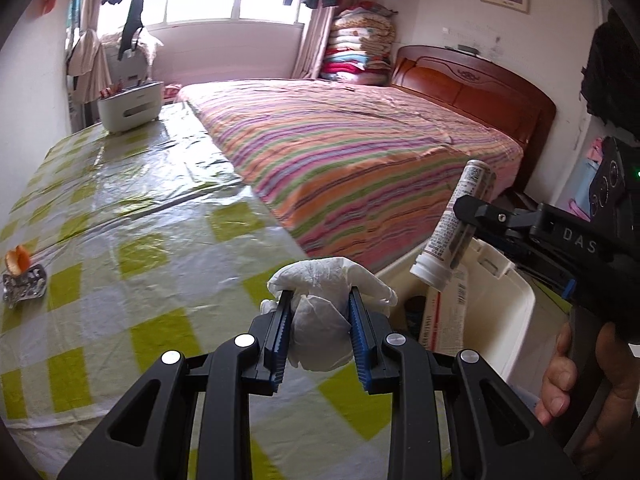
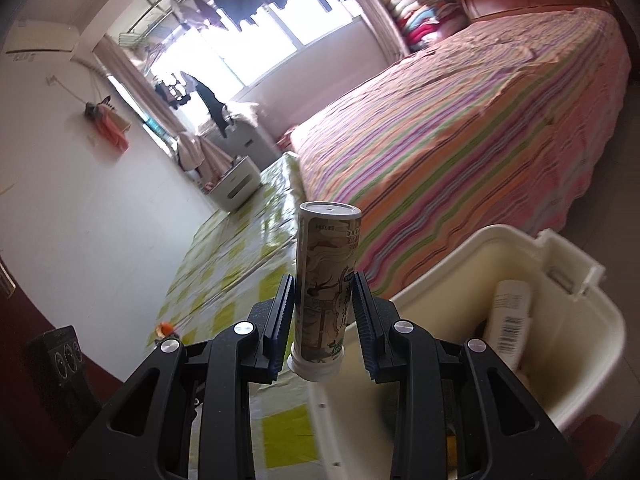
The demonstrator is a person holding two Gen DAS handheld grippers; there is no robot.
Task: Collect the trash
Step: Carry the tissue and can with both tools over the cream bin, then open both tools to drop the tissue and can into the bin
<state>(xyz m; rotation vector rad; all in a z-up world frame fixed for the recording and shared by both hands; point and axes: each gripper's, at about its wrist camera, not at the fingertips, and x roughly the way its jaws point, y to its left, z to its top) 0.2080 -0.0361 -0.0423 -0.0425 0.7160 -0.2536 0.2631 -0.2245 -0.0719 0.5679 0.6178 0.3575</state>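
My left gripper [image 1: 319, 300] is shut on a crumpled white tissue [image 1: 320, 320], held above the table edge beside the cream bin [image 1: 516, 312]. My right gripper [image 2: 323, 284] is shut on a printed cylindrical tube [image 2: 326, 288] with white caps, held over the bin's [image 2: 440, 256] rim; the tube also shows in the left wrist view [image 1: 452, 228], tilted above the bin. A white bottle [image 2: 508, 324] and a carton [image 1: 444, 316] lie inside the bin. An orange peel [image 1: 18, 262] and crumpled foil [image 1: 24, 286] lie on the table at far left.
The table [image 1: 140, 216] has a green-checked cloth under clear plastic. A white caddy [image 1: 130, 106] stands at its far end. A striped bed [image 1: 360, 152] runs along the table's right side. A black device [image 2: 64, 356] sits low on the left.
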